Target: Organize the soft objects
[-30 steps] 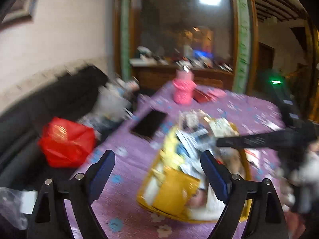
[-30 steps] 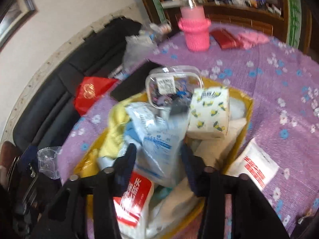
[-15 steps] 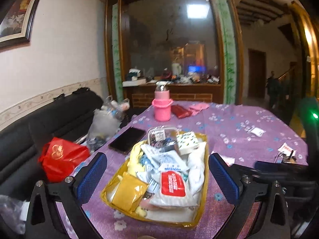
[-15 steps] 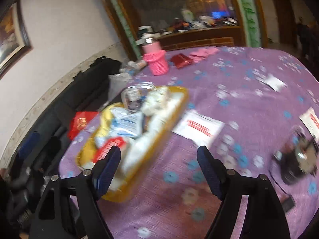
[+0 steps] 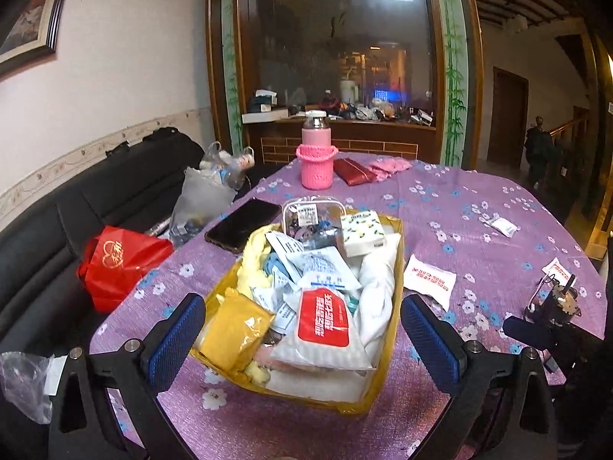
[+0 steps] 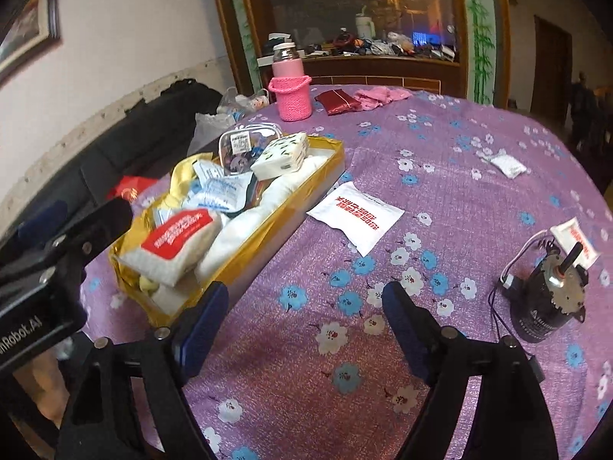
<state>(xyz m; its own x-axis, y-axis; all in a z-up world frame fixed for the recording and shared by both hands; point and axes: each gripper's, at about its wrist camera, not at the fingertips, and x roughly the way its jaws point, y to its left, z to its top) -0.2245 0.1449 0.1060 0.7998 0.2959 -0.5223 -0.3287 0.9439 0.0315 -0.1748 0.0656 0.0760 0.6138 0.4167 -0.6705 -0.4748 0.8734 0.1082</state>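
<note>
A gold tray (image 5: 306, 398) on the purple flowered cloth is heaped with soft packs. On top of the heap lie a tissue pack with a red label (image 5: 323, 318), a yellow pouch (image 5: 233, 329) and a lemon-print tissue pack (image 5: 362, 232). My left gripper (image 5: 300, 303) hangs wide open just before the tray's near end, touching nothing. My right gripper (image 6: 304, 295) is over bare cloth to the right of the tray (image 6: 268, 237). Its jaws are opening with nothing between them. A white packet with red print (image 6: 356, 214) lies flat beside the tray.
A pink-sleeved bottle (image 6: 289, 92), a red pouch (image 5: 352, 170) and pink cloth stand at the table's far side. A black phone (image 5: 243, 224) lies left of the tray. A small motor (image 6: 544, 299) with wires and two small packets sit at the right. A black sofa with a red bag (image 5: 118, 264) lies left.
My right gripper has come out of the tray's heap, swung right over the bare cloth and spread its jaws. My left gripper has drawn back from the tray and opened a little wider.
</note>
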